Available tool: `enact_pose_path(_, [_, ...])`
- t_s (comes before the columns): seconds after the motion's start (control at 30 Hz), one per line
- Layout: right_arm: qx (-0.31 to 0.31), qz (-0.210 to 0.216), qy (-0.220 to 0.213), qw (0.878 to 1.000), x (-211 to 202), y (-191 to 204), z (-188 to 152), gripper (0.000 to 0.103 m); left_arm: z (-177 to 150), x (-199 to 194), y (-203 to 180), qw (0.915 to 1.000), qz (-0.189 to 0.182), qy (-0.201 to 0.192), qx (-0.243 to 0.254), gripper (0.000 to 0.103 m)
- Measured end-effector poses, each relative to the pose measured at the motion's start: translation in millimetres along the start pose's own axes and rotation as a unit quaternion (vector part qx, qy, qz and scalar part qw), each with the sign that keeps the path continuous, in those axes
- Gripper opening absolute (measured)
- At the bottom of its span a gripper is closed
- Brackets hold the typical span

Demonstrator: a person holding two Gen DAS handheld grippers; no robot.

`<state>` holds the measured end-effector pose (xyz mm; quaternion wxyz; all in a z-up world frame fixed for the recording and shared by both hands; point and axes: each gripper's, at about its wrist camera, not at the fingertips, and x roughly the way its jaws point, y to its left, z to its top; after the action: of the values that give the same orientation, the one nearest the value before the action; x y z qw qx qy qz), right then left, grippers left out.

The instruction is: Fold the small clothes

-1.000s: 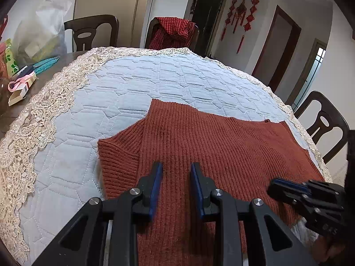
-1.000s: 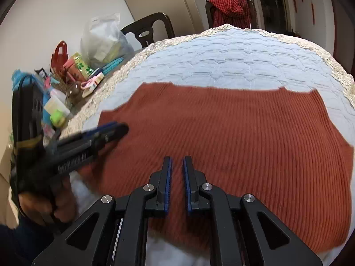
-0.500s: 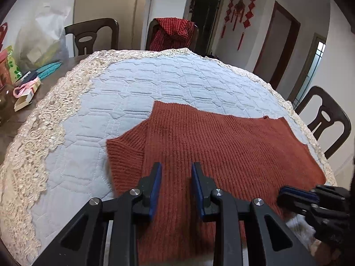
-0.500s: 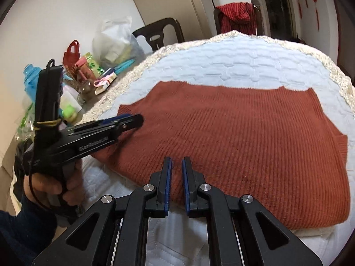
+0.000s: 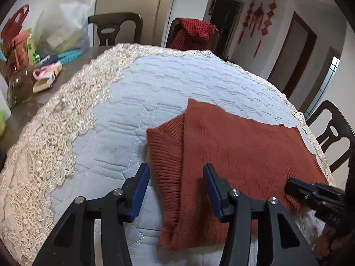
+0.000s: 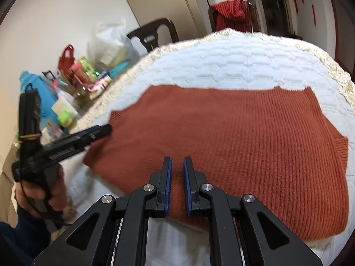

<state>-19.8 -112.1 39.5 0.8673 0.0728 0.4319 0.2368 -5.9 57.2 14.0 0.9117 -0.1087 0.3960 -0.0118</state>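
Note:
A rust-red knit sweater (image 5: pixel 233 153) lies flat on the quilted pale-blue table cover (image 5: pixel 173 84); it also shows in the right wrist view (image 6: pixel 233 141). My left gripper (image 5: pixel 176 182) is open, its jaws standing either side of the folded left sleeve near the front edge. It also appears from the side in the right wrist view (image 6: pixel 104 130). My right gripper (image 6: pixel 177 173) has its jaws nearly together with a narrow gap, empty, over the sweater's near hem. It shows at the right in the left wrist view (image 5: pixel 290 186).
Lace trim (image 5: pixel 55 128) edges the cover. Clutter of bags, boxes and bottles (image 5: pixel 24 59) sits at the table's left. Dark wooden chairs (image 5: pixel 115 28) stand around; one holds a red checked cloth (image 5: pixel 193 33).
My left gripper has opened wide and shifted left to the sleeve fold. Both grippers have drawn back toward the near edge. The right gripper stays narrow.

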Motion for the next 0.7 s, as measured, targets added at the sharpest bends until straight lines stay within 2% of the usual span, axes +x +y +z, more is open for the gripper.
enact_pose_path(0.2, [0.003, 0.007, -0.002, 1.000, 2.8, -2.9, -1.5, 0.010, -0.7, 9.1, 6.1, 0.9997, -0.016, 0.007, -0.017, 0.060])
enact_pose_path(0.5, [0.007, 0.015, -0.005, 1.000, 3.3, -4.7, -1.7, 0.011, 10.5, 20.1, 16.2, 0.9976, -0.042, 0.014, -0.053, 0.060])
enact_pose_path(0.7, [0.009, 0.017, -0.009, 1.000, 2.6, -5.0, -3.2, 0.011, -4.3, 11.3, 13.2, 0.9920, -0.101, 0.029, -0.069, 0.060])
